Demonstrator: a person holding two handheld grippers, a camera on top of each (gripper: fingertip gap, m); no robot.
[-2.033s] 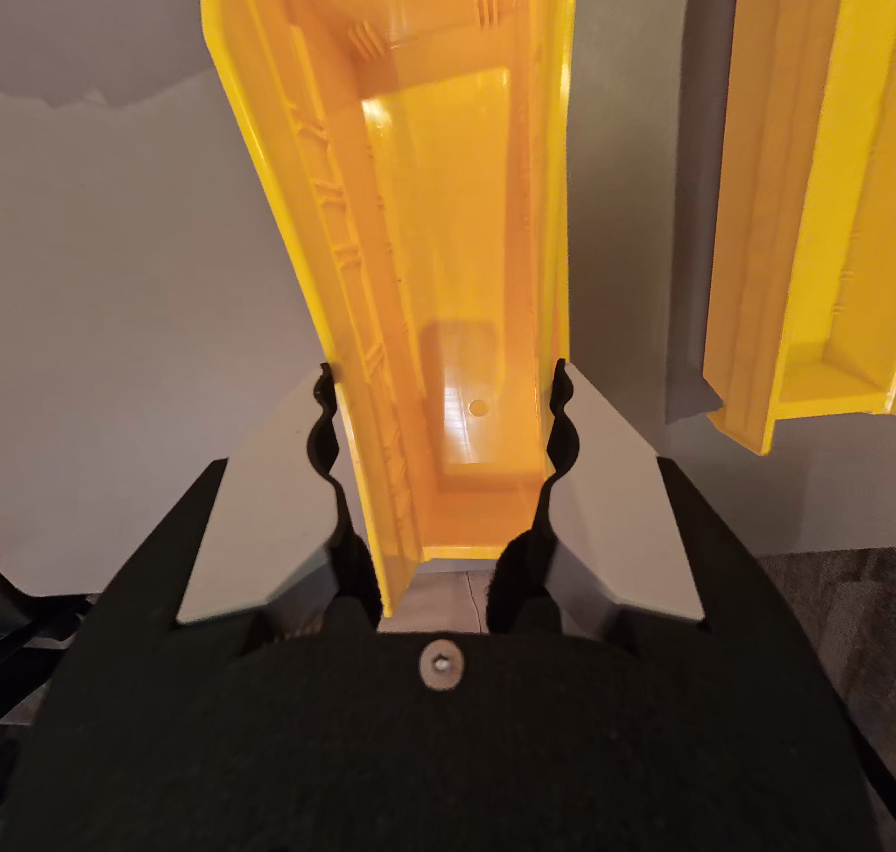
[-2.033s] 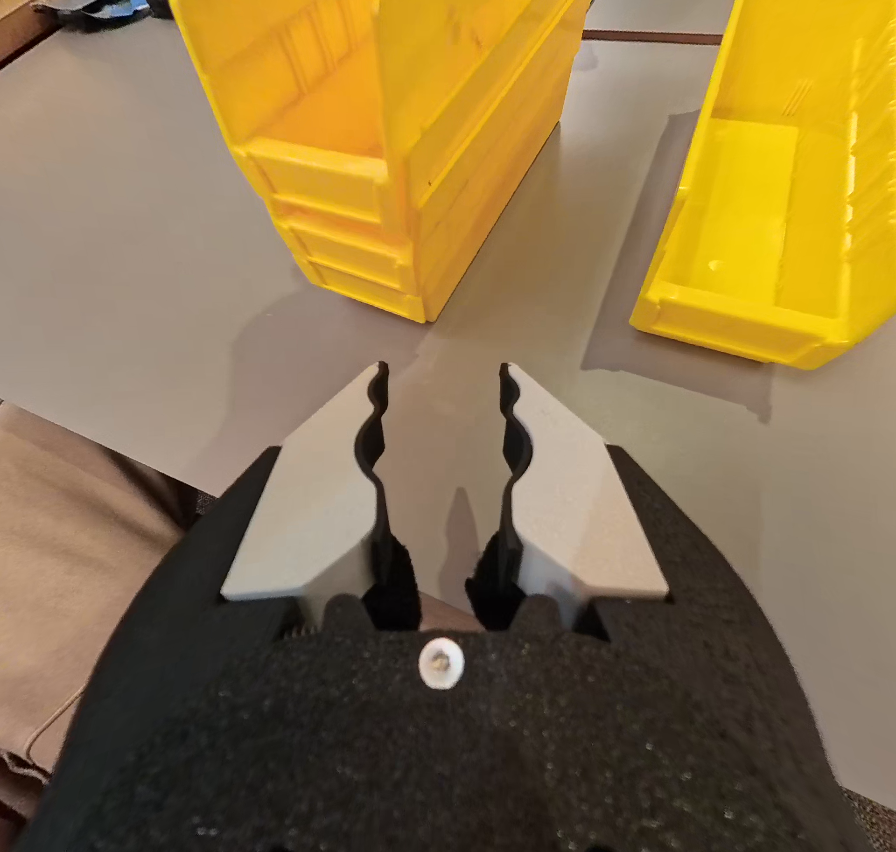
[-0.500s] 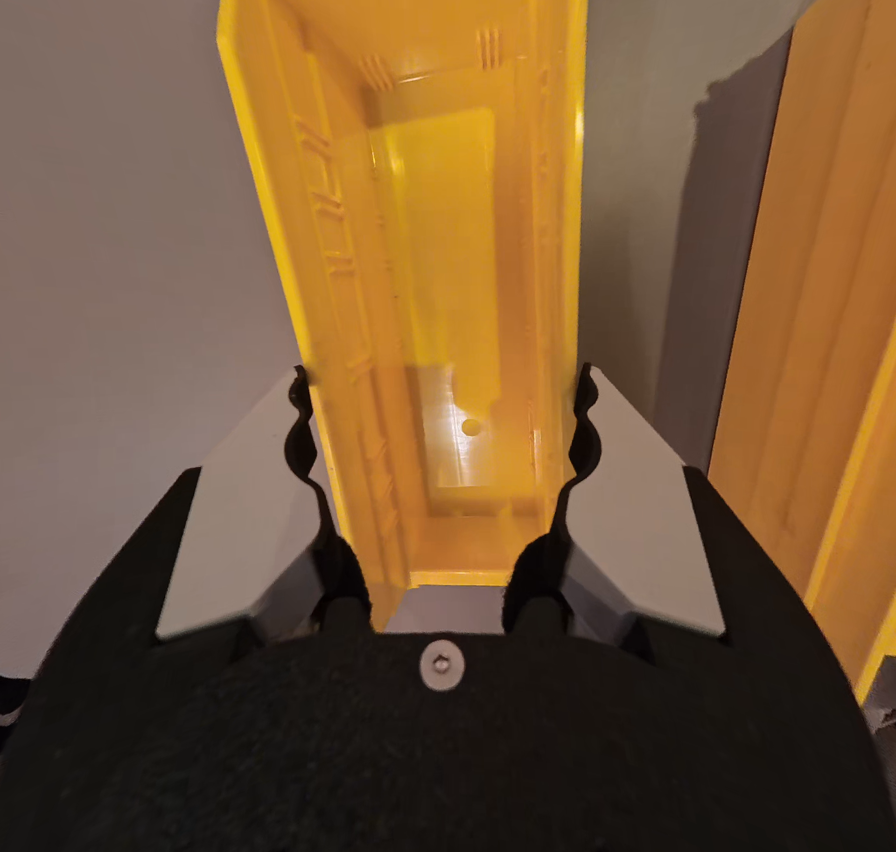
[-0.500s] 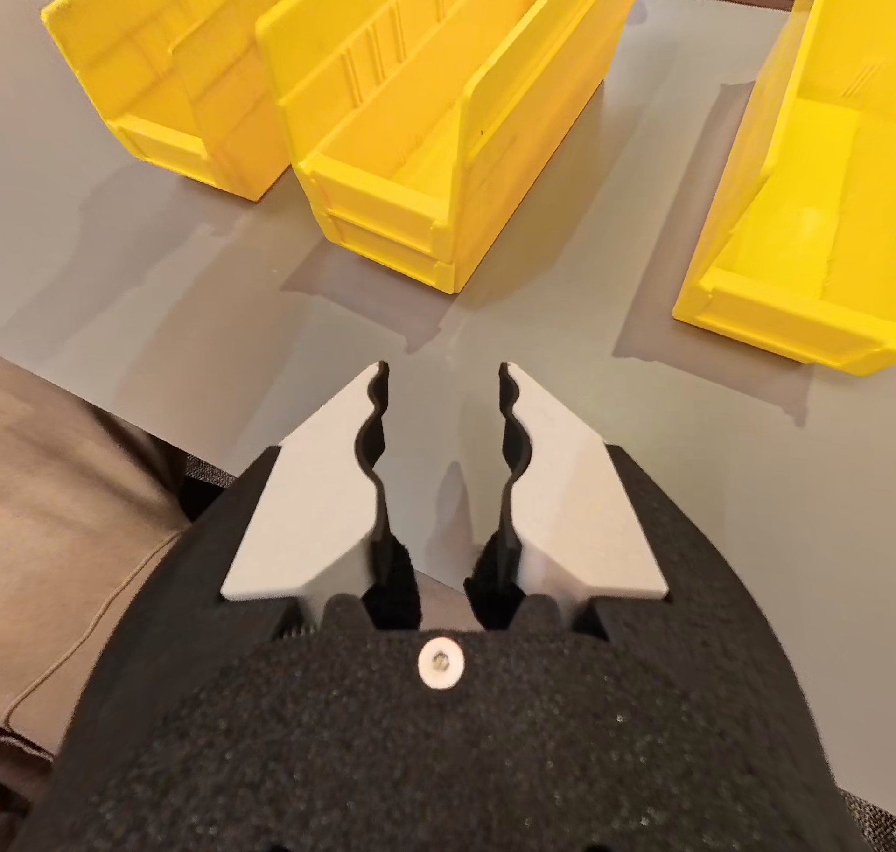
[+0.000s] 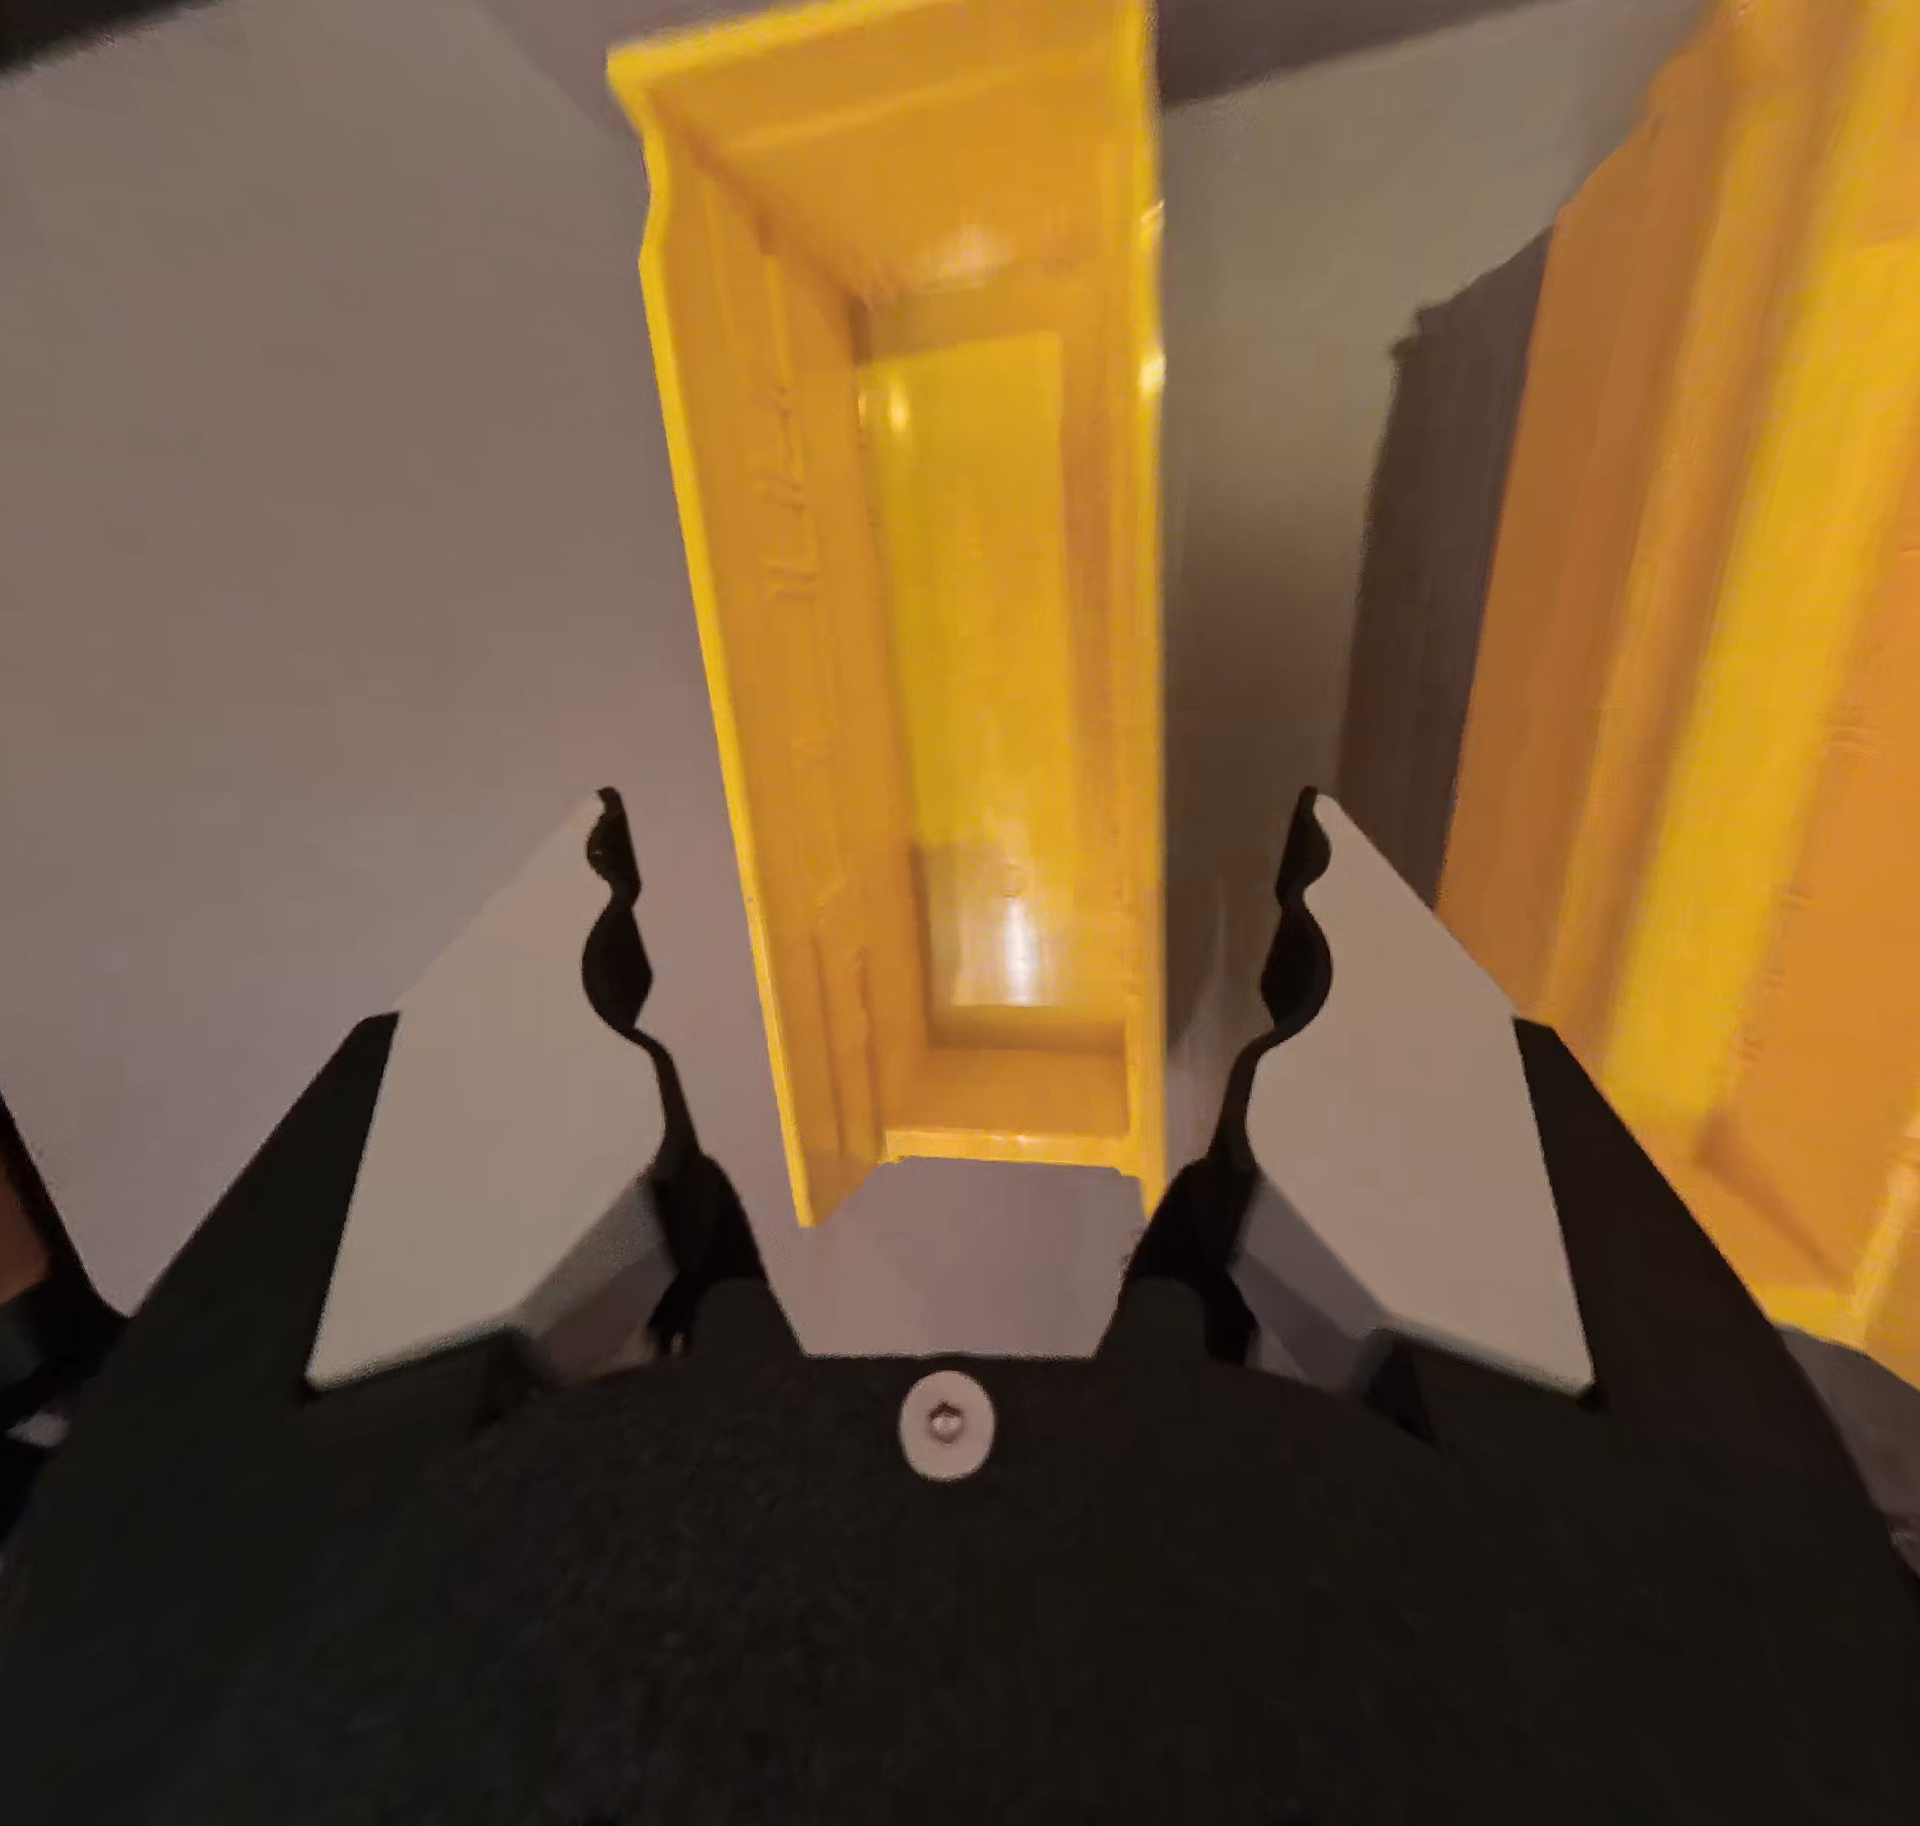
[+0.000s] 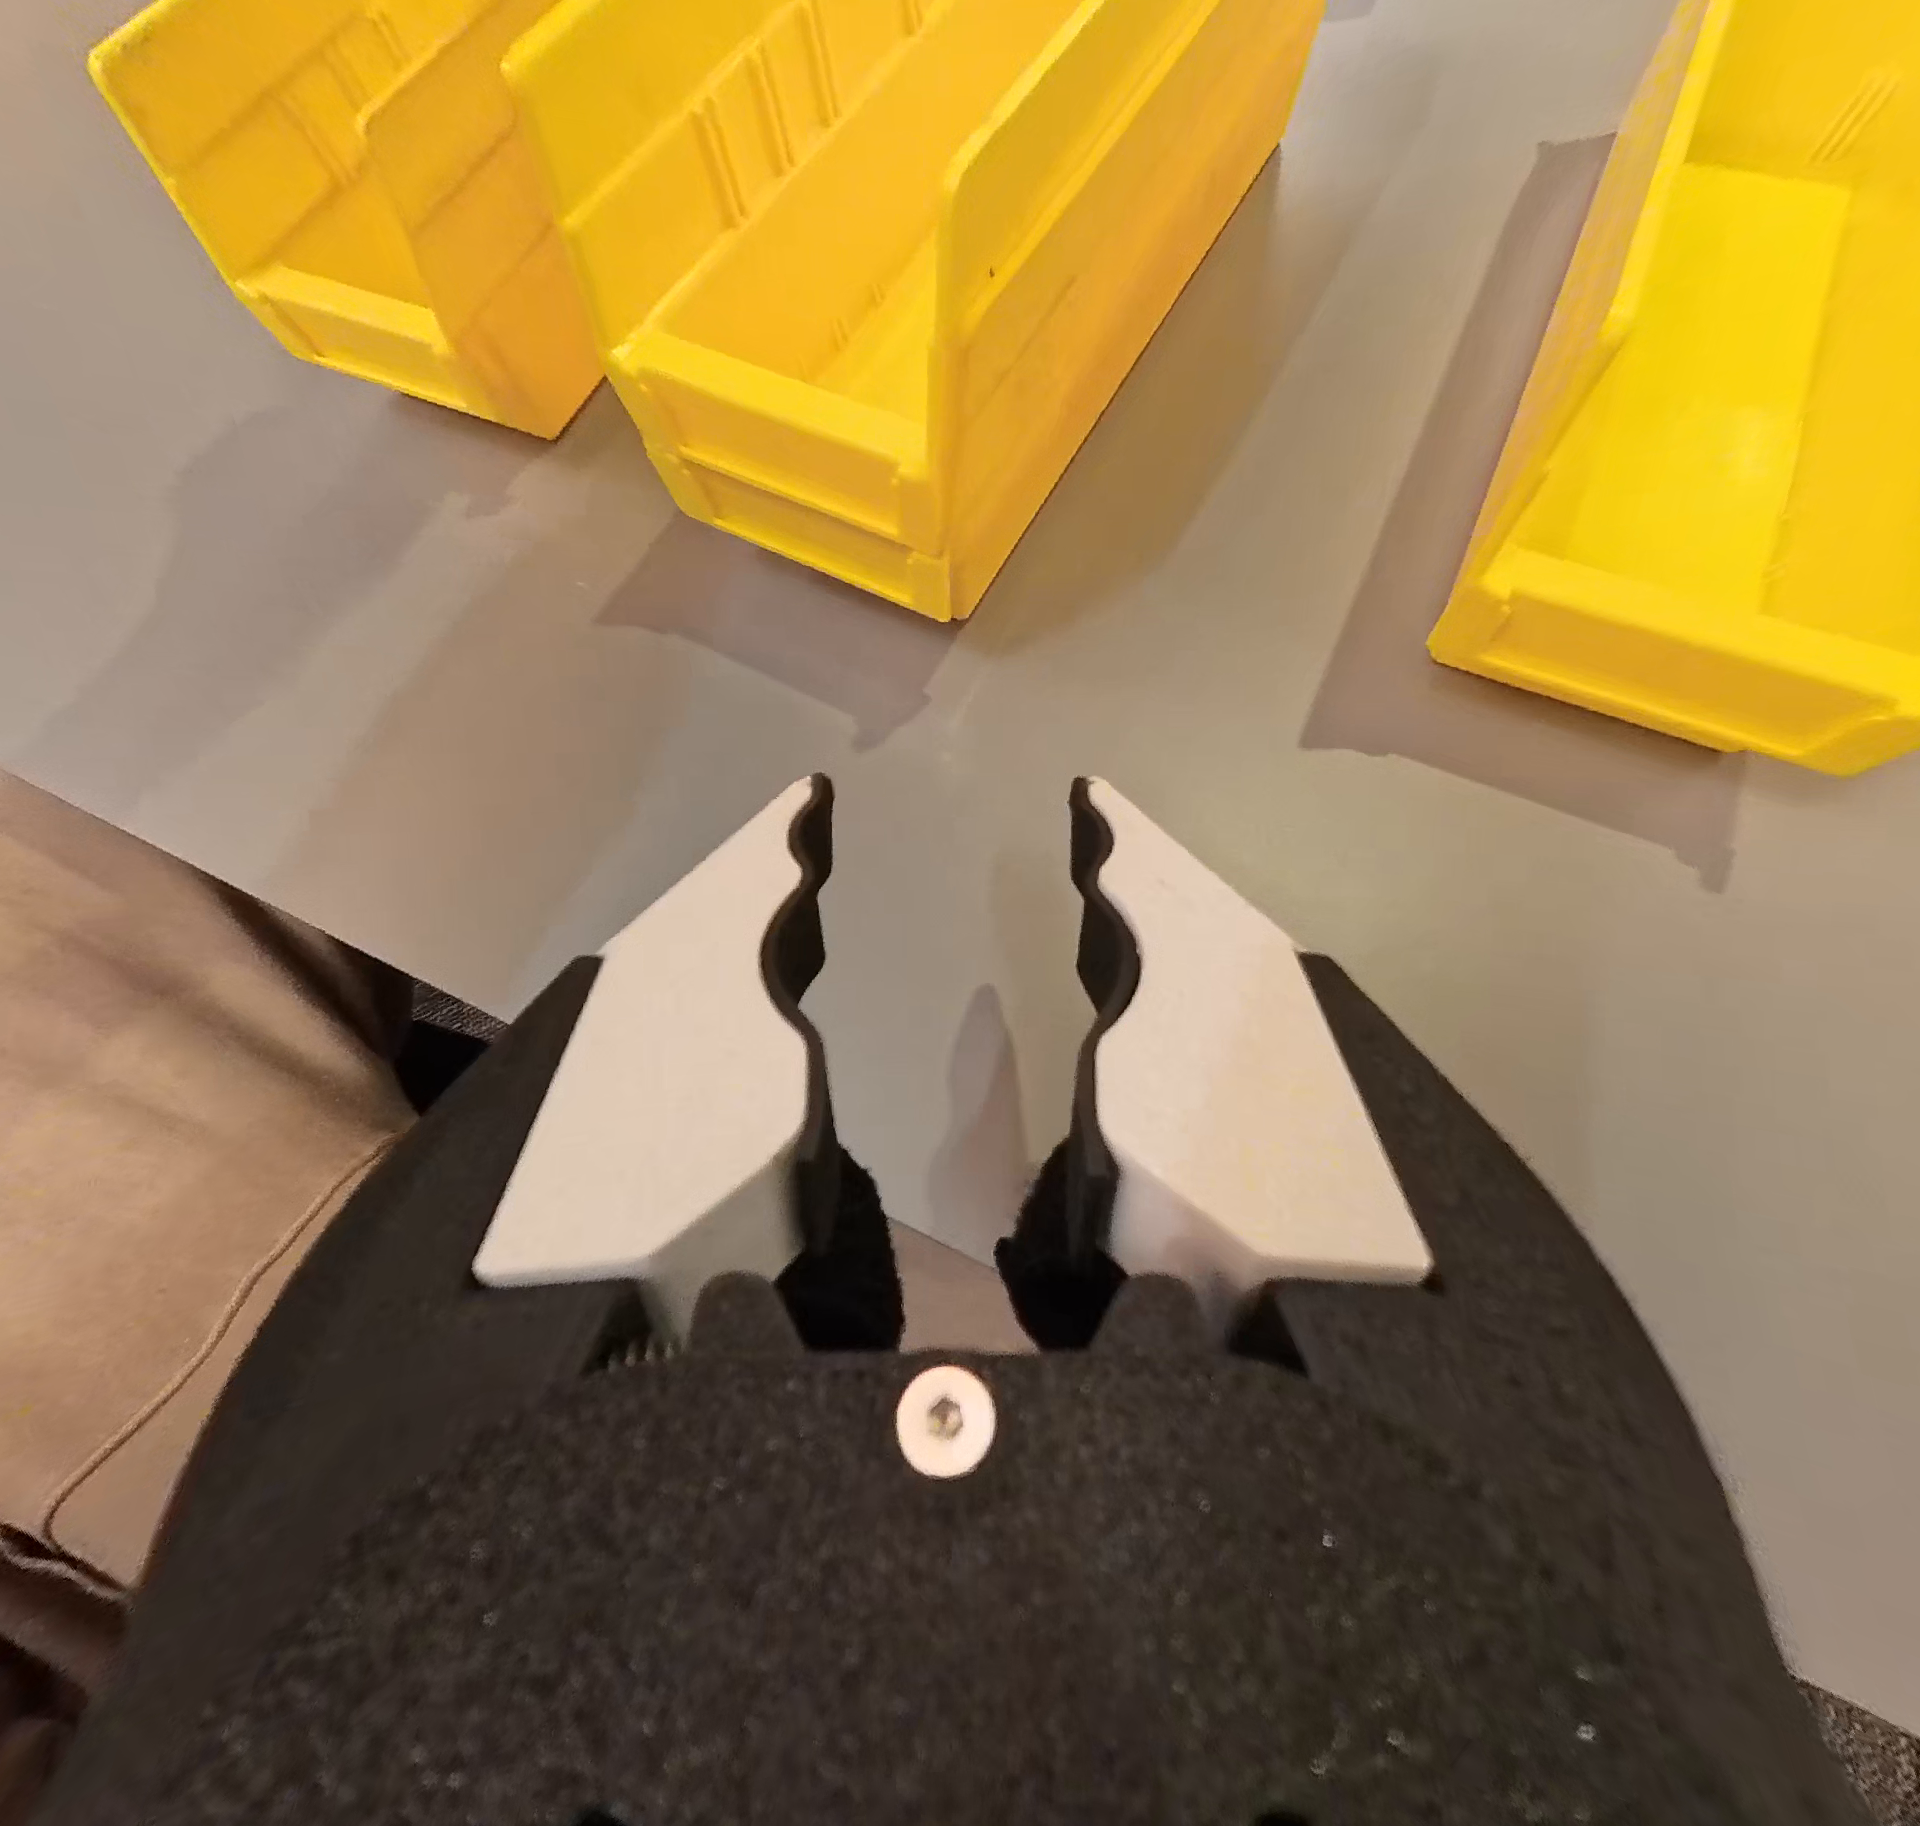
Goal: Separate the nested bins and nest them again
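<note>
While the left gripper looks down with its fingers spread wide, a single yellow bin sits between them on the grey surface, with a gap on each side so neither finger touches it. Another yellow bin stands to its right. From the right wrist view, the right gripper hangs over the surface with fingers parted and empty. Ahead stand a lone bin, a nested pair just beside it, and a separate bin well apart.
</note>
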